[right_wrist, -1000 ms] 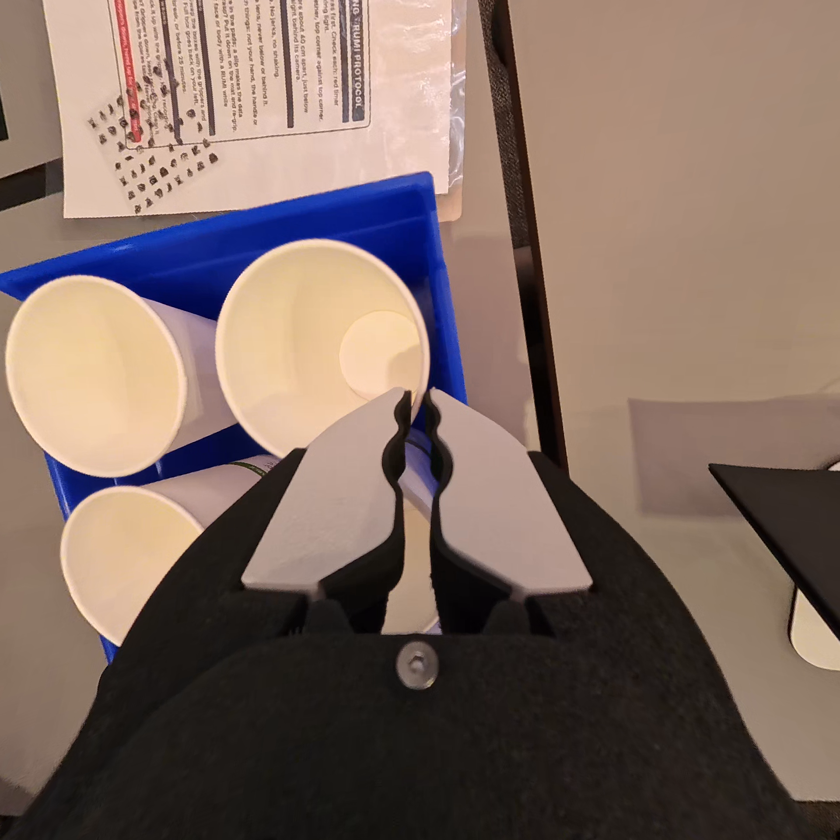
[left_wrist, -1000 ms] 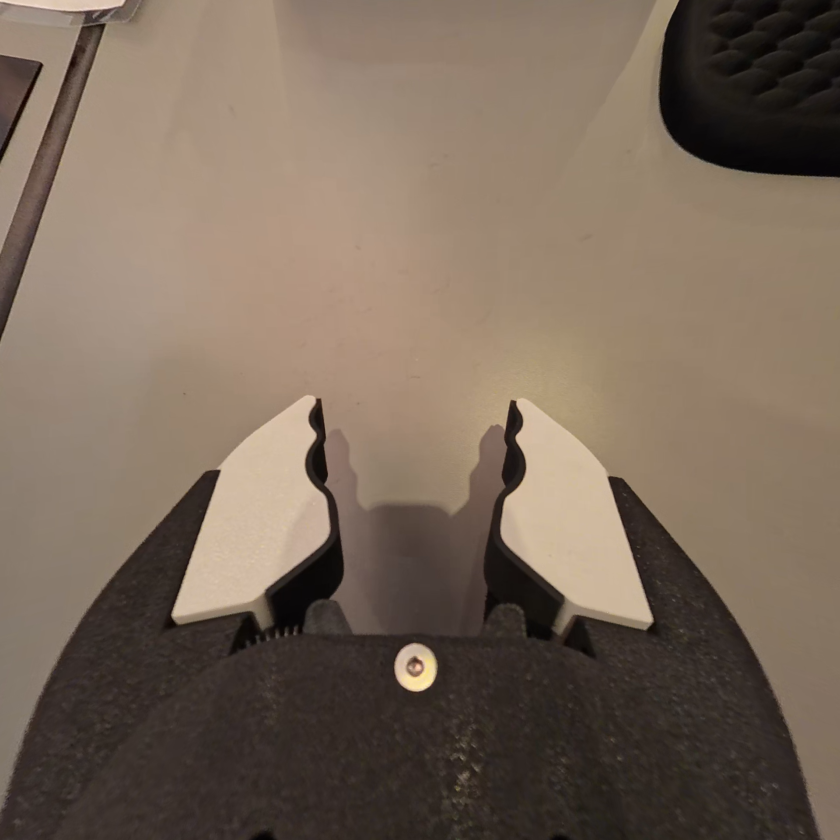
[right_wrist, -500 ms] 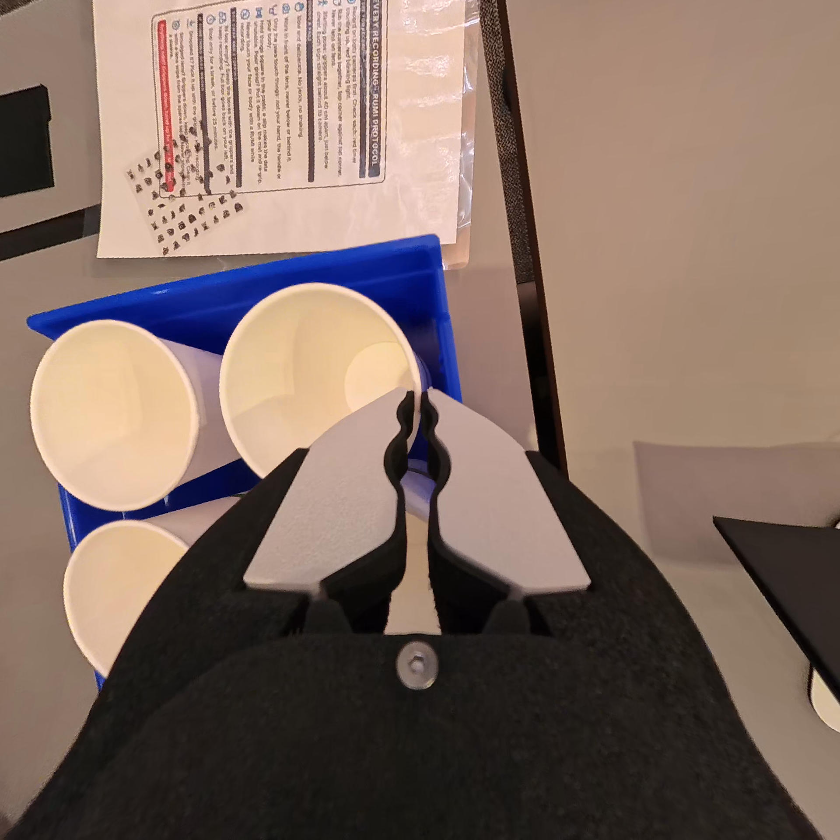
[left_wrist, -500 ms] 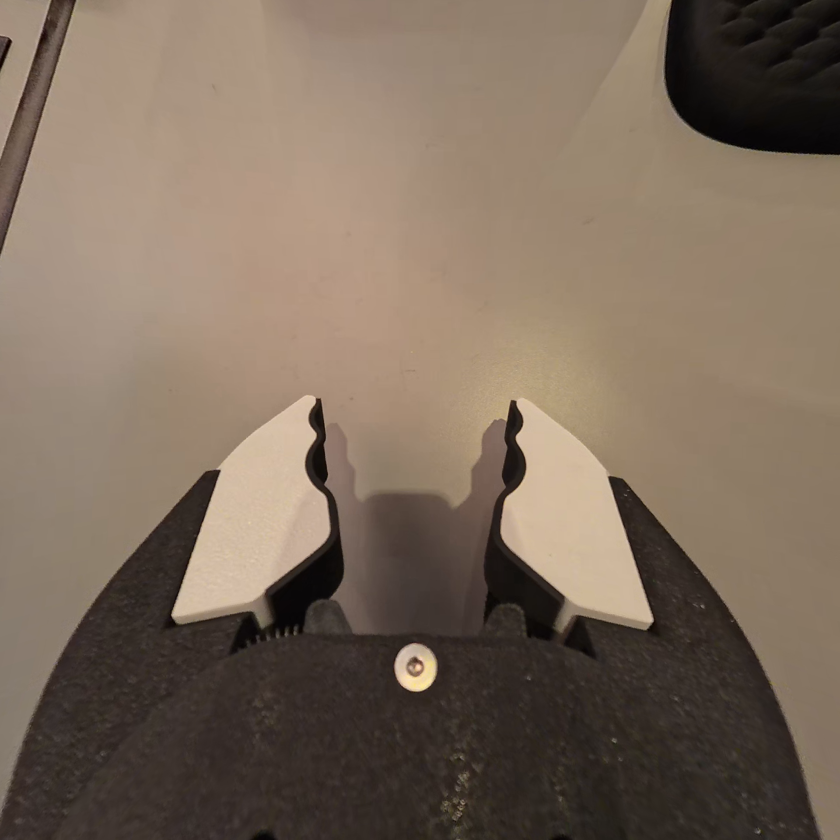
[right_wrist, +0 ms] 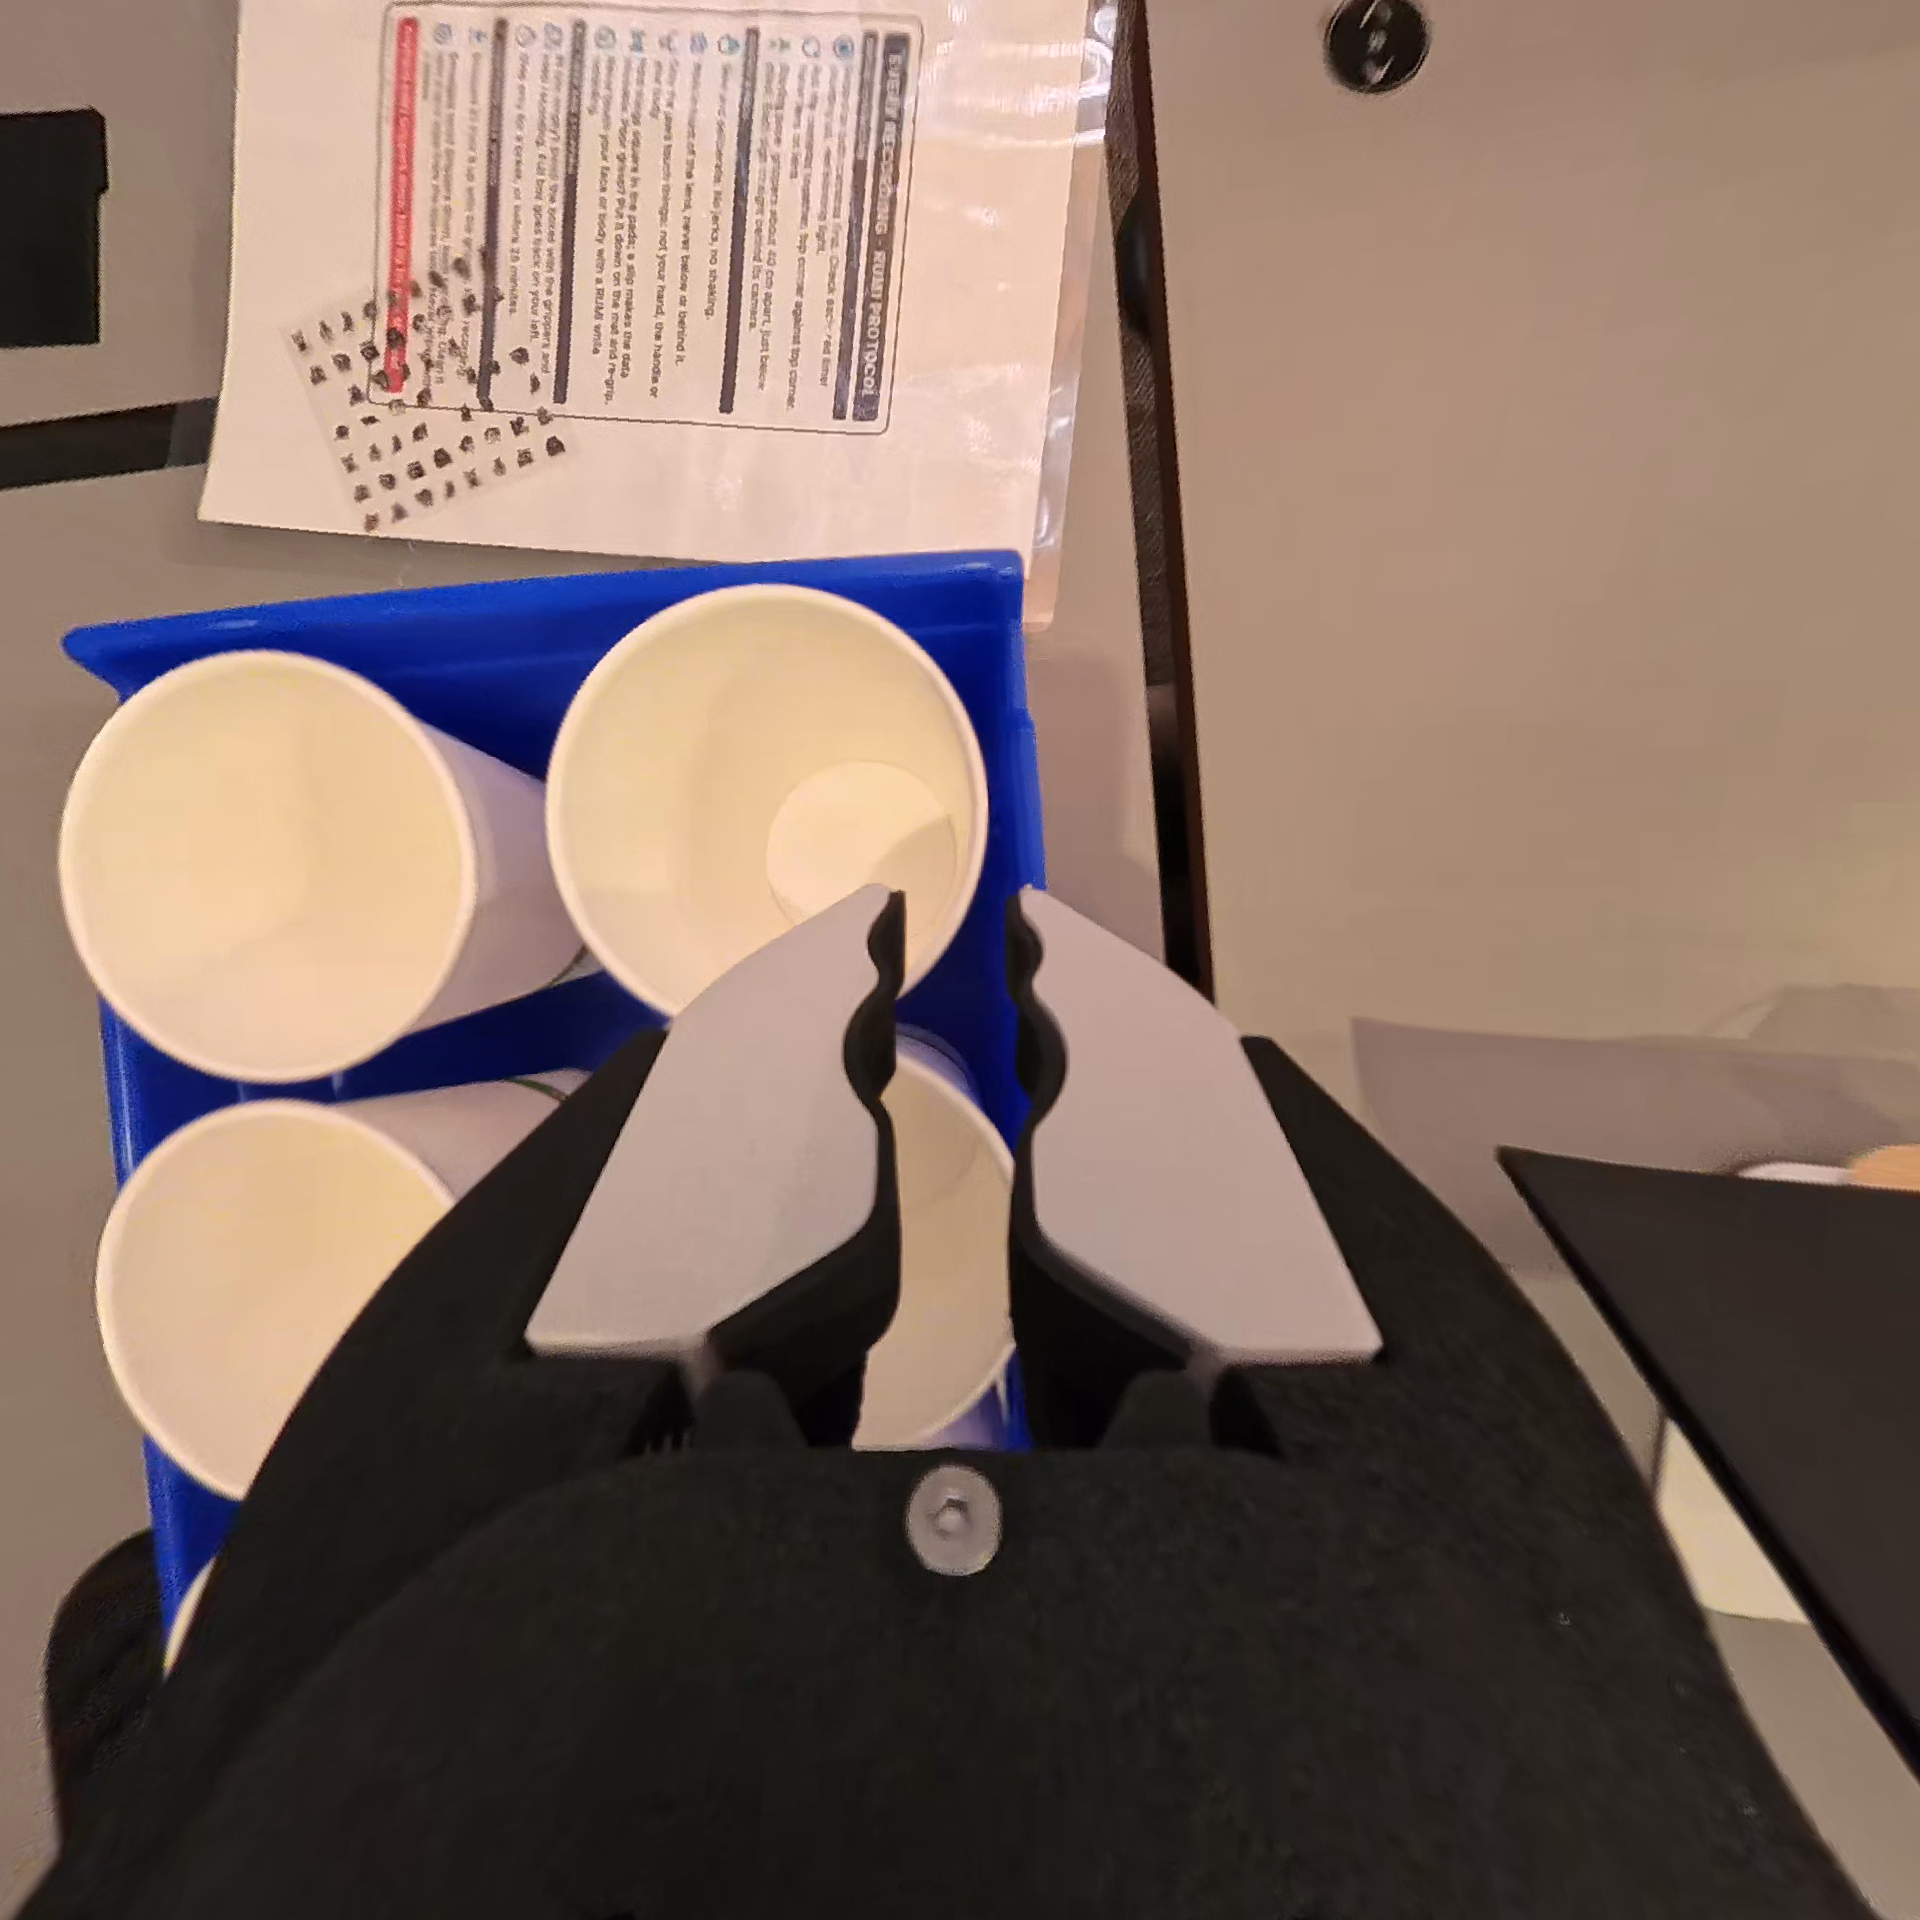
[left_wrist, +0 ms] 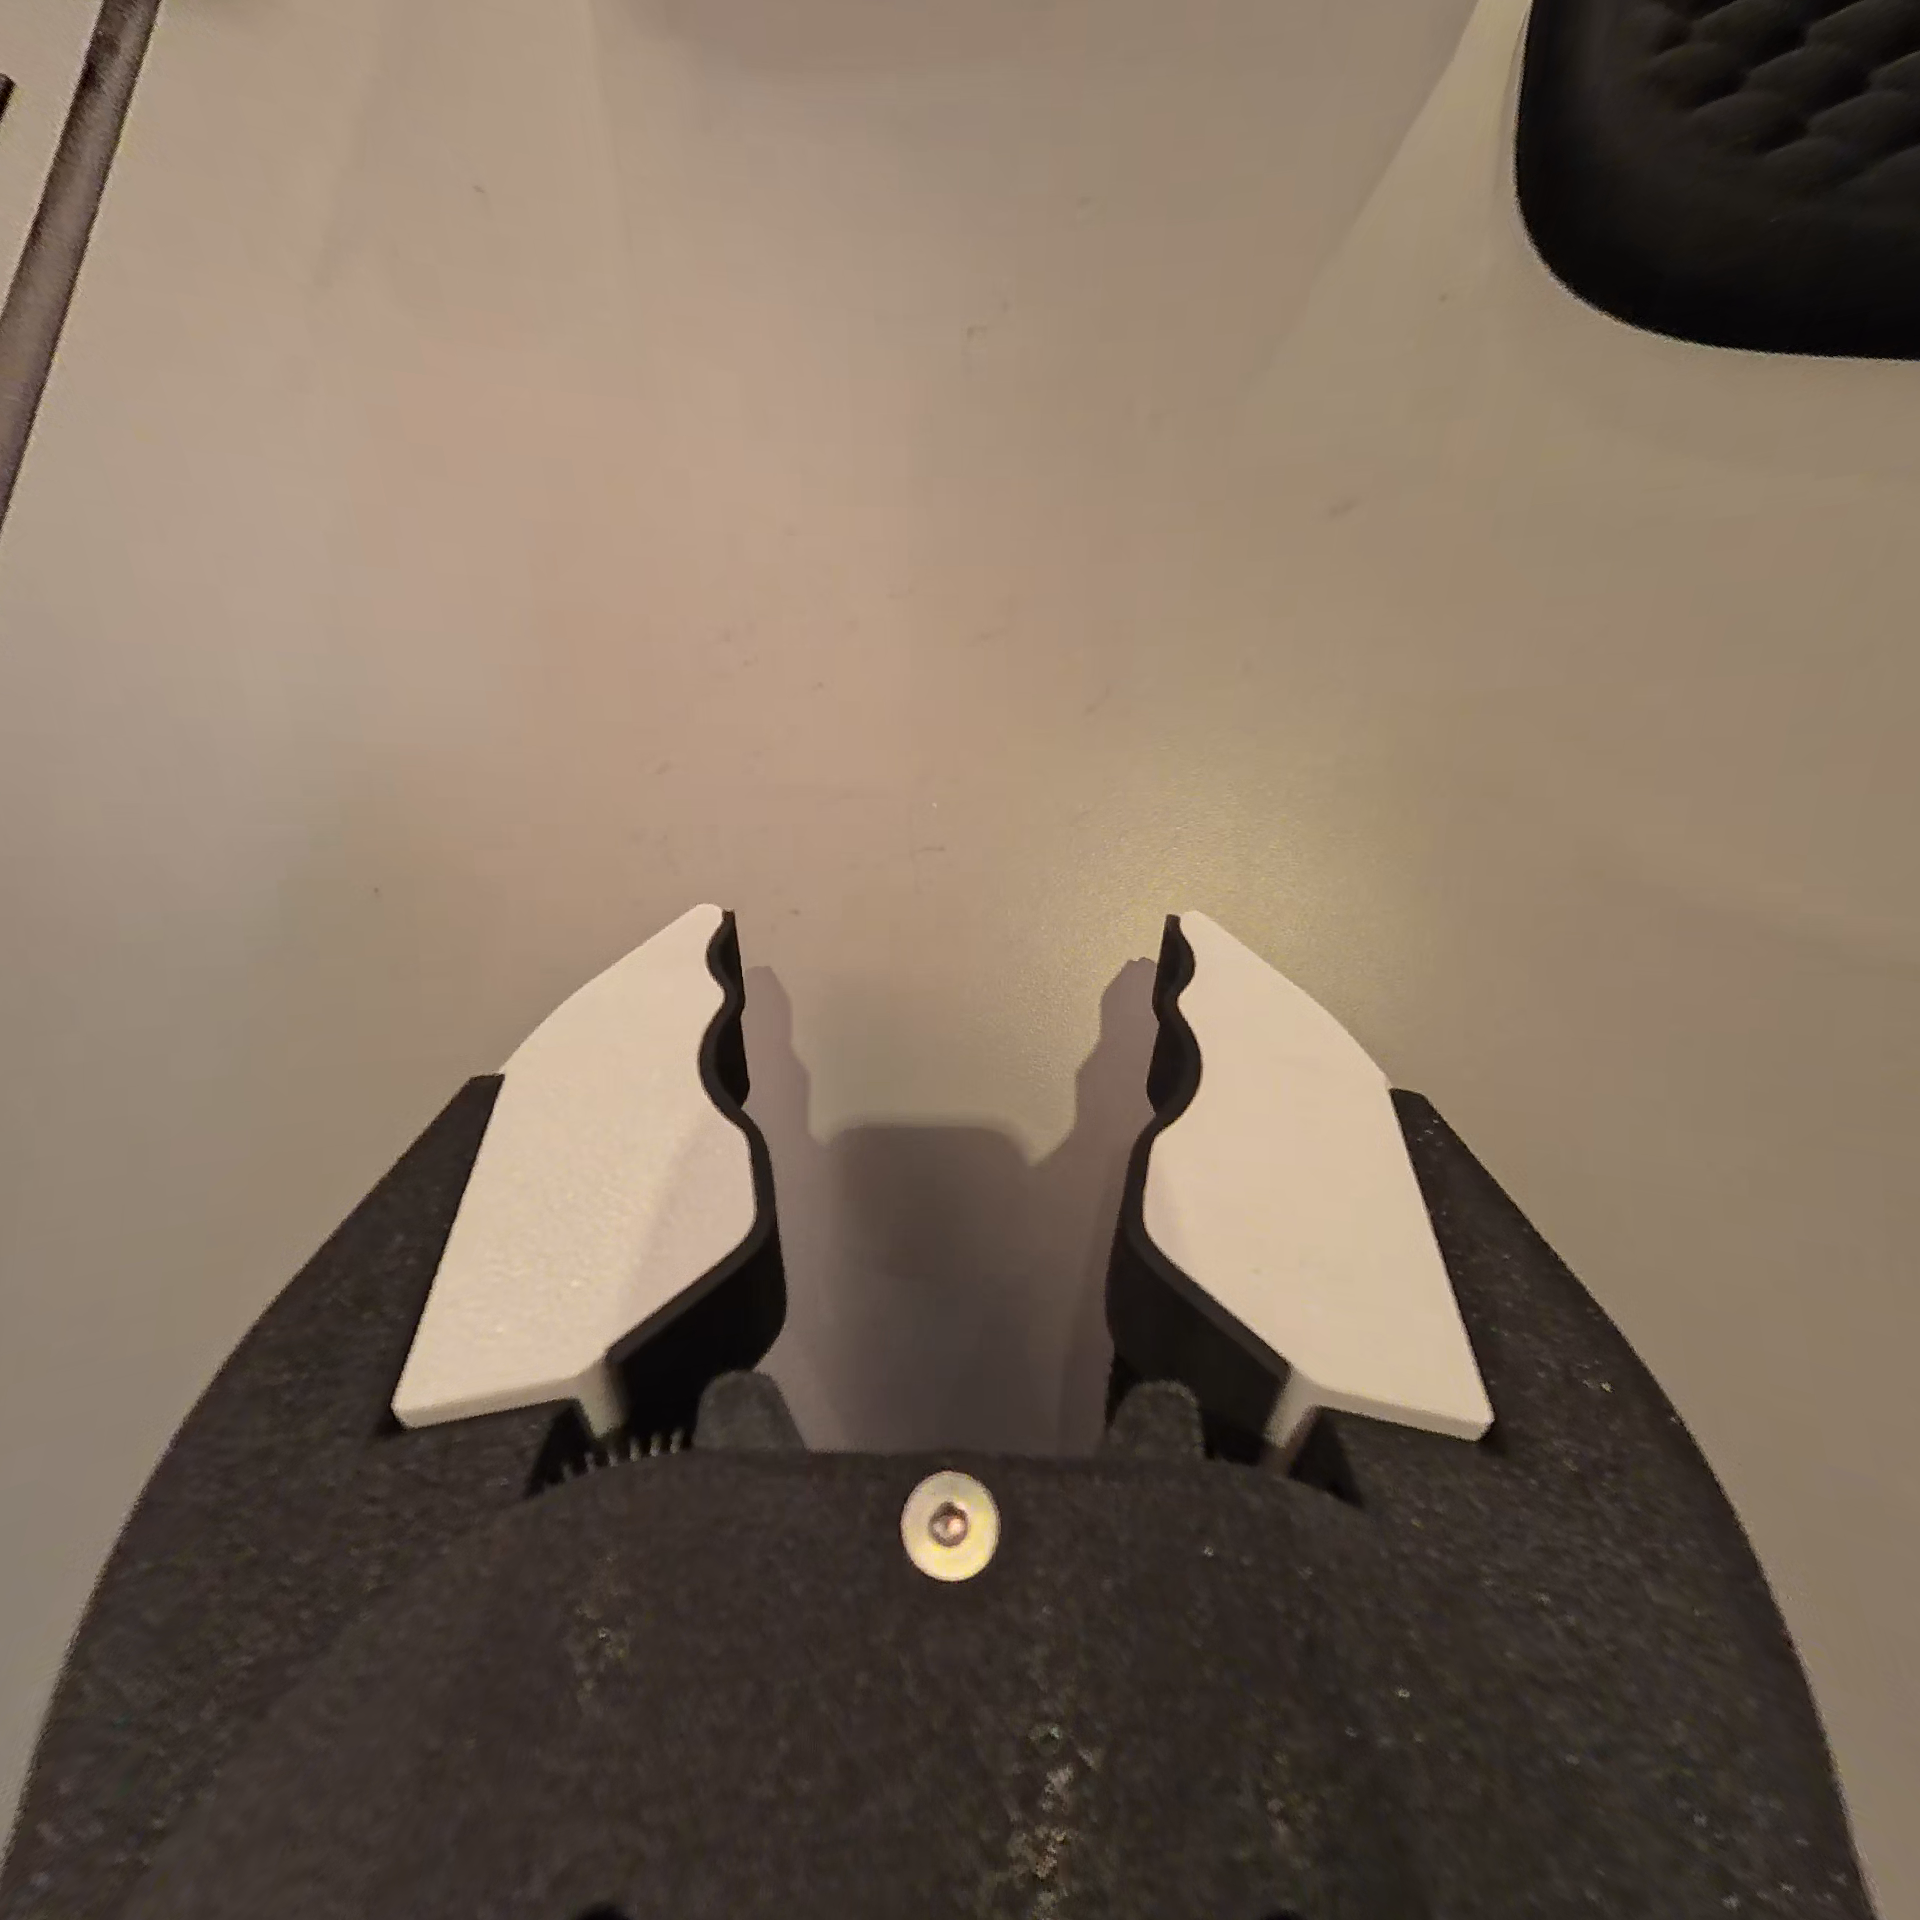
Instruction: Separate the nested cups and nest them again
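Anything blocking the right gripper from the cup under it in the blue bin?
Nothing visible. The right gripper, jaws parted, hangs over the near-right paper cup in the blue bin; only that cup's rim and the bin wall show between its fingers.

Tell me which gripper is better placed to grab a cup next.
Right. The right hand-held gripper hangs over the blue bin of paper cups, jaws slightly apart. The left hand-held gripper, open, faces only bare table.
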Demonstrator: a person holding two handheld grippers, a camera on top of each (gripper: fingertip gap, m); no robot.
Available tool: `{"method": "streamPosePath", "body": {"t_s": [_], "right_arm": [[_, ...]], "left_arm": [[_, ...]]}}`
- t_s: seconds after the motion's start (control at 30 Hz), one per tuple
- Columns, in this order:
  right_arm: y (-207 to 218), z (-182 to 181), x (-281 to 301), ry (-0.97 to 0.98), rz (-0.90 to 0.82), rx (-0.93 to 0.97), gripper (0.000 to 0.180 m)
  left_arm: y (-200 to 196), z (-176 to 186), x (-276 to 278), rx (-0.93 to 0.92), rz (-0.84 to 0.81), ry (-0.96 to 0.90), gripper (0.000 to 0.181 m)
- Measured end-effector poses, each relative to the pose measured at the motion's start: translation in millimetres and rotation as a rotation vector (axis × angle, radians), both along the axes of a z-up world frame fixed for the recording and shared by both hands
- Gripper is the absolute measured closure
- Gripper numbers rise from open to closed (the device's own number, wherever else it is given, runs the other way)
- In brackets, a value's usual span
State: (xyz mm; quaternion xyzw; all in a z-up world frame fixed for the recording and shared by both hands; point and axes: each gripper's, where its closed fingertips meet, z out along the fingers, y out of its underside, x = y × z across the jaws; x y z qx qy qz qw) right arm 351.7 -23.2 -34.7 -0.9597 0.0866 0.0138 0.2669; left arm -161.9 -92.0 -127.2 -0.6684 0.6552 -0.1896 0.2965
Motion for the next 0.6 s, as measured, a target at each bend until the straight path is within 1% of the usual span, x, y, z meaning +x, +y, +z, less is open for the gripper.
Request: {"method": "streamPosePath", "body": {"t_s": [0.1, 0.17, 0.23, 0.3, 0.43, 0.5, 0.6], "right_arm": [[-16, 20, -9, -0.012, 0.074, 0.044, 0.161], [-37, 25, -20, -0.006, 0.143, 0.029, 0.160], [-63, 26, -26, -0.042, 0.183, 0.008, 0.160], [-90, 28, -25, -0.077, 0.161, 0.015, 0.160], [-142, 24, -32, 0.053, 0.064, 0.060, 0.161], [-166, 14, -26, 0.074, 0.007, 0.020, 0.162], [-183, 1, -28, 0.157, -0.036, 0.003, 0.162]], "left_arm": [[-1, 1, 0, -0.001, -0.001, -0.002, 0.105], [-1, 2, 1, 0.001, -0.004, -0.004, 0.105], [-2, 3, 1, 0.002, -0.005, -0.008, 0.105], [-2, 5, 1, 0.005, -0.005, -0.011, 0.106], [-6, 8, 3, 0.008, -0.012, -0.019, 0.107], [-8, 10, 5, 0.013, -0.018, -0.022, 0.107], [-12, 12, 7, 0.020, -0.027, -0.024, 0.107]]}}
